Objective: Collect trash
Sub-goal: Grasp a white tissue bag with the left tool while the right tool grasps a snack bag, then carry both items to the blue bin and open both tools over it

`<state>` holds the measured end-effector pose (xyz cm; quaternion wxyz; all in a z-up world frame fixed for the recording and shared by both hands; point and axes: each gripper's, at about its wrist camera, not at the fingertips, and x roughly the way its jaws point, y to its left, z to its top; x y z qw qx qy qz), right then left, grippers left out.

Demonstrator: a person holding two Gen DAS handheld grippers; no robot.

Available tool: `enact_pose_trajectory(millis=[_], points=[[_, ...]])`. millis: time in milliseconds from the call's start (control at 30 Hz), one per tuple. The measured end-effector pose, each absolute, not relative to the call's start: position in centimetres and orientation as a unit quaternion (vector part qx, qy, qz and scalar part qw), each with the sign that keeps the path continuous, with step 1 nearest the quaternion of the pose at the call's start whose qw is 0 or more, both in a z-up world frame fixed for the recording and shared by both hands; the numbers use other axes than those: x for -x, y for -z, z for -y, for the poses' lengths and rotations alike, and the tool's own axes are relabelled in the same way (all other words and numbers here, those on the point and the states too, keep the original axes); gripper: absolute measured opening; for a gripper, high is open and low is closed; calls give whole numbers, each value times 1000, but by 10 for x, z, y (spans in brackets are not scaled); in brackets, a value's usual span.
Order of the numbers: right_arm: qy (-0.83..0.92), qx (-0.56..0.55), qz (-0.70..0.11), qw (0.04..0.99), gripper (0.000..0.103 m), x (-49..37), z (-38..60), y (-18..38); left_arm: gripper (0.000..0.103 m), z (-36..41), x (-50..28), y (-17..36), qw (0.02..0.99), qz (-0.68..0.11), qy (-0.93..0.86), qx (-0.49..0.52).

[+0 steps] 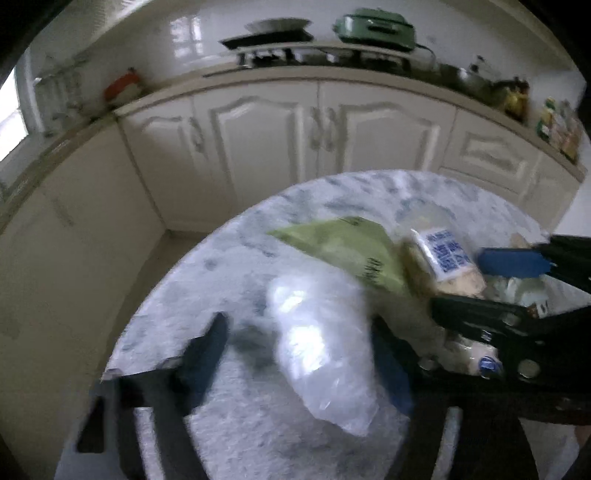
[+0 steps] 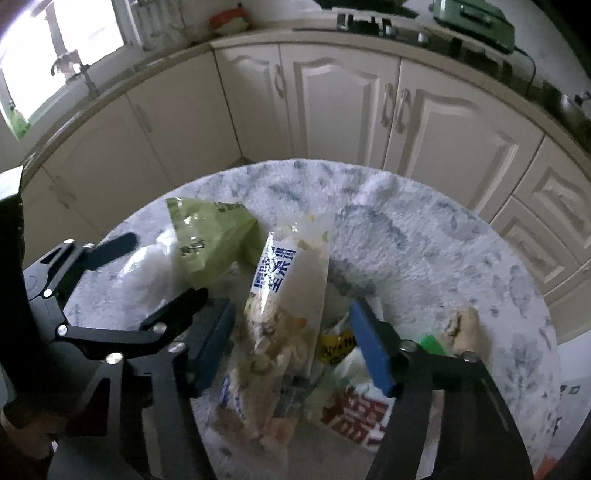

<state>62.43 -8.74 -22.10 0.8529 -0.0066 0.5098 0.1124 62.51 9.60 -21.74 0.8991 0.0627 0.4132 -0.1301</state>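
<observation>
The left tongs [image 1: 299,347] point down at the round desk [image 1: 229,424], and their two dark fingers stand part way open, one on each side of a crinkly clear plastic bag [image 1: 321,343]. The picture is blurry, so I cannot tell if the pads touch the bag or only stand beside it. The bag lies flat on the desk, which has a white cover with blue-grey blotches. Just behind the clear bag lies a flat green packet [image 1: 343,247], and next to that is a white wrapper with blue letters [image 1: 443,258]. The right tongs [image 2: 291,343] also point down and are part way open, with blue pads on the fingers. The white wrapper with blue letters [image 2: 284,295] lies between those two blue pads. The left pad looks very close to it, but there is a small gap on the right side, so the pads do not seem to squeeze it. Under and beside this wrapper there is more trash in a pile: a yellow and black scrap [image 2: 336,347], a white packet with big red letters [image 2: 354,410], and a small green thing [image 2: 432,343]. The green packet [image 2: 210,236] lies to the left of the wrapper, and the clear bag [image 2: 144,266] is further left, near the other tongs. Behind the desk stands a row of cream cupboard doors [image 2: 340,110]. On top of them there is a stove [image 1: 273,40] and a green cooker with a lid [image 1: 376,29].
</observation>
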Motion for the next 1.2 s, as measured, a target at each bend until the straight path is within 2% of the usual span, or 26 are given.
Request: enact_pose_trajectory(millis=[33, 67, 100, 200, 467, 733, 833, 933, 1000, 1200], points=[[-114, 3, -512, 851, 56, -627, 88, 223, 53, -96, -628, 218, 898, -413, 137, -62], [-121, 2, -514, 849, 48, -630, 87, 224, 41, -97, -629, 219, 897, -413, 146, -55], [-123, 4, -513, 850, 41, -631, 86, 224, 40, -101, -630, 219, 898, -415, 140, -46], [-137, -8, -509, 850, 34, -624, 88, 221, 38, -115, -629, 222, 898, -417, 137, -16], [-163, -54, -487, 856, 32, -570, 111, 204, 38, -145, -597, 226, 901, -418, 110, 29], [-172, -14, -505, 845, 32, -496, 106, 210, 38, -138, -551, 223, 904, -415, 98, 33], [-163, -2, -511, 844, 36, -480, 104, 222, 38, -132, -539, 225, 901, -421, 96, 37], [-162, 23, -491, 856, 36, -468, 101, 224, 38, -117, -521, 224, 899, -428, 94, 30], [-168, 3, -490, 855, 33, -466, 108, 222, 38, -114, -509, 223, 898, -429, 92, 35], [-174, -80, -464, 865, 31, -450, 151, 204, 38, -105, -468, 199, 910, -401, 91, 41]])
